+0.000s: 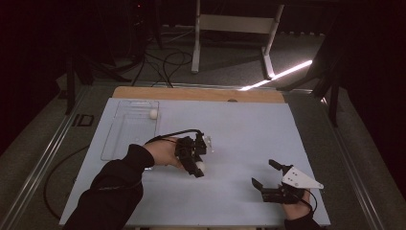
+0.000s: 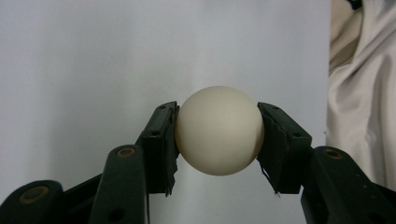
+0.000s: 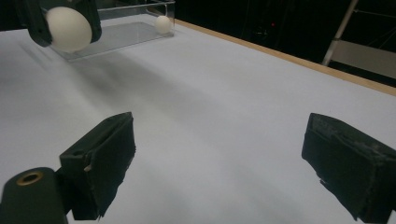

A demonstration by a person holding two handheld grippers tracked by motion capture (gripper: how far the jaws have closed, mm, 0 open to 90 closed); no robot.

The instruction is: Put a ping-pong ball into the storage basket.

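Note:
My left gripper (image 2: 218,133) is shut on a white ball (image 2: 219,130), its black pads (image 2: 163,144) pressing both sides of it. From above, that left gripper (image 1: 195,166) hovers over the middle of the pale blue mat (image 1: 239,129) with the white ball (image 1: 199,166) at its tip. The same held ball (image 3: 68,29) appears at the top left of the right gripper view. A second white ball (image 1: 153,113) lies in the clear tray (image 1: 125,139) at the far left; the second ball (image 3: 162,24) also shows there. My right gripper (image 1: 264,173) stands open near the front right, nothing between its fingers.
The clear tray (image 3: 135,32) sits along the mat's left side. A wooden table edge (image 1: 201,93) runs behind the mat. White frame legs (image 1: 196,38) and cables (image 1: 163,62) lie on the floor beyond. Crumpled white cloth (image 2: 364,93) fills the right of the left gripper view.

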